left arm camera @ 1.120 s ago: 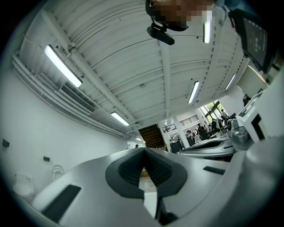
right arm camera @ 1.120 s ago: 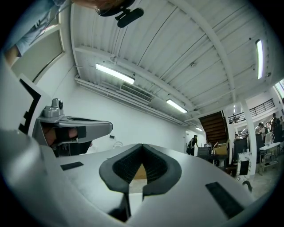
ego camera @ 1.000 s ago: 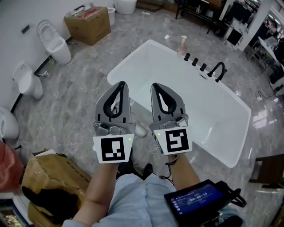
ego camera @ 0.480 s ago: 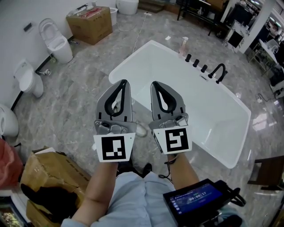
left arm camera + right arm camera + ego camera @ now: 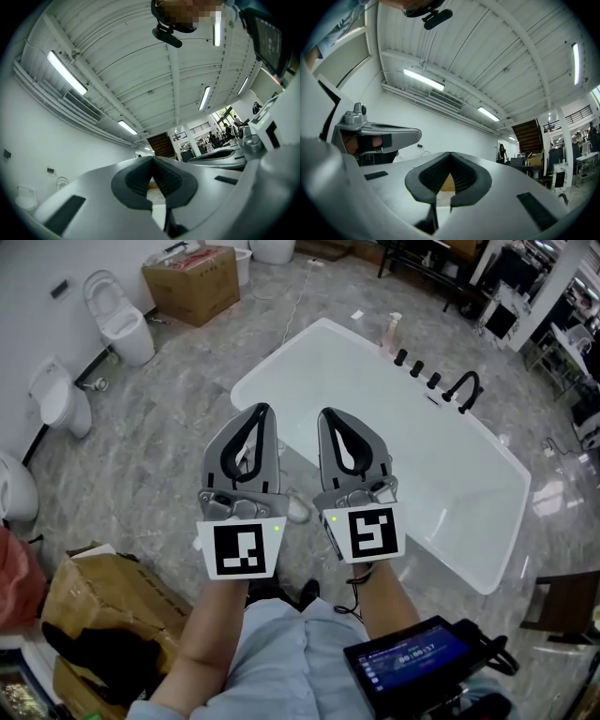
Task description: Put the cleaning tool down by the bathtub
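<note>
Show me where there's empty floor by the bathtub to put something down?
The grey floor between the bathtub and the toilets is bare. The tub's inside is bare too. Crowded: the far rim with the faucet, and the brown box at lower left.

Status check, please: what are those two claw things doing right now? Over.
Left tool shut, empty. Right tool shut, empty. No cleaning tool in sight; bathtub just ahead. Nothing seen in the way. Over.
</note>
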`<state>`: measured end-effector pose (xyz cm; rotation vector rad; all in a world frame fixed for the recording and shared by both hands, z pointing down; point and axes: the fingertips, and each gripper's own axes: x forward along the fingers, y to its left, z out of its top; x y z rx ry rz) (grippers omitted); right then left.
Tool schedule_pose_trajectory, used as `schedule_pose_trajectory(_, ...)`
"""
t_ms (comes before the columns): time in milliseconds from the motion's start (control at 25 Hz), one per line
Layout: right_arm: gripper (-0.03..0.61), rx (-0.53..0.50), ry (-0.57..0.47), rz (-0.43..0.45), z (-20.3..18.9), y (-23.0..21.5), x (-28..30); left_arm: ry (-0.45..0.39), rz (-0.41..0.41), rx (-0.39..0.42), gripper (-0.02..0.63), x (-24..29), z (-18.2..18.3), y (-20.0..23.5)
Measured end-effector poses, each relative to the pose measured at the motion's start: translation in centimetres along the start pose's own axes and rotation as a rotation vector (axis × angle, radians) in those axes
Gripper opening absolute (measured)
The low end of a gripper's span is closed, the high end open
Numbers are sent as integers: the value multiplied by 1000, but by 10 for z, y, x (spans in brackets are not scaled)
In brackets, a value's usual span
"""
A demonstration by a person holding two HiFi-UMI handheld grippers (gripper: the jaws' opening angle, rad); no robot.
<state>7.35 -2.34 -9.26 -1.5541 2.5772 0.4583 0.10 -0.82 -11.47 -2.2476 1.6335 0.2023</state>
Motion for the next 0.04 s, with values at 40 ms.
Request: schedule_pose_trajectory(40,12,1,5,1,-1,1,-1,0,0,0,14,-1,0,0)
